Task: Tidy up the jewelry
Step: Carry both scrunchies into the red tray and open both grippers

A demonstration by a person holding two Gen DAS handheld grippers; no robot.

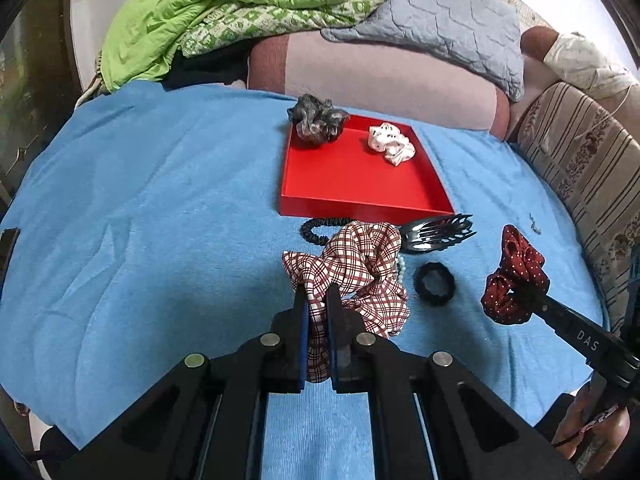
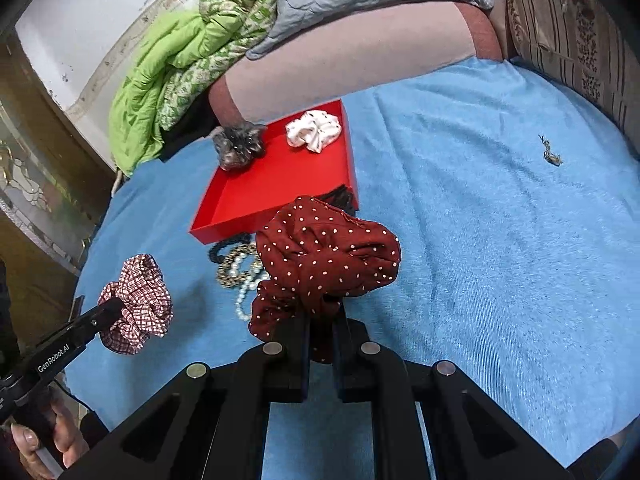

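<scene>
My left gripper (image 1: 317, 294) is shut on a red-and-white plaid scrunchie (image 1: 352, 264), held above the blue cloth (image 1: 140, 220); the same gripper (image 2: 114, 306) and plaid scrunchie (image 2: 138, 304) appear at the left of the right wrist view. My right gripper (image 2: 322, 312) is shut on a dark red dotted scrunchie (image 2: 324, 260), seen also in the left wrist view as the gripper (image 1: 526, 294) and scrunchie (image 1: 514, 276). Ahead lies a red tray (image 1: 352, 188) (image 2: 256, 192) holding a grey scrunchie (image 1: 316, 118) (image 2: 238, 146) on its far rim and a white dotted scrunchie (image 1: 390, 142) (image 2: 314, 130).
On the cloth before the tray lie a thin black hair tie (image 1: 314, 230), a black claw clip (image 1: 436, 232), a thick black band (image 1: 434, 283), and pearl and gold bracelets (image 2: 240, 276). Pillows (image 1: 380, 76), a green quilt (image 1: 208, 12) and a striped cushion (image 1: 580, 168) border the far and right sides.
</scene>
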